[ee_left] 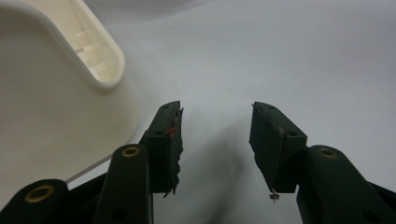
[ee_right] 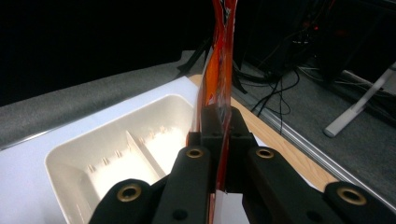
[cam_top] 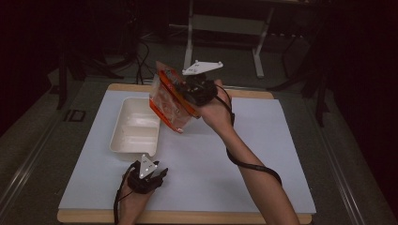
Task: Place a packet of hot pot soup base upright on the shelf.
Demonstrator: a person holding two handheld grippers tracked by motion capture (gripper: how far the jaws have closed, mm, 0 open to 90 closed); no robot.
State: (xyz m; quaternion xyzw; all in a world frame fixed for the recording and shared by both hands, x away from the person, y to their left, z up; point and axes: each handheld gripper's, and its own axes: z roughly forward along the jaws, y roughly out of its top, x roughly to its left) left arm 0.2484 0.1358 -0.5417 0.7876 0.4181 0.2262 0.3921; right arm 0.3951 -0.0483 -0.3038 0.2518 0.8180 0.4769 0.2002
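While the right gripper [cam_top: 193, 92] clamps its jaws on an orange packet [cam_top: 170, 101] held above the tray [cam_top: 133, 126], print on the packet is unreadable. Both tray compartments appear empty. Beside the tray on the worktop [cam_top: 263, 154], the left gripper [ee_left: 215, 135] rests, jaws apart.

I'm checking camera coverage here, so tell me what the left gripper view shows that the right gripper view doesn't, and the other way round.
Left gripper view: the left gripper with its jaws apart and nothing between them, low over the white table surface, beside an outer corner of the cream tray.

Right gripper view: the right gripper shut on the orange packet, the tray's inside with its divider, plus floor cables and a desk leg.

Both: the tray and the white table surface.
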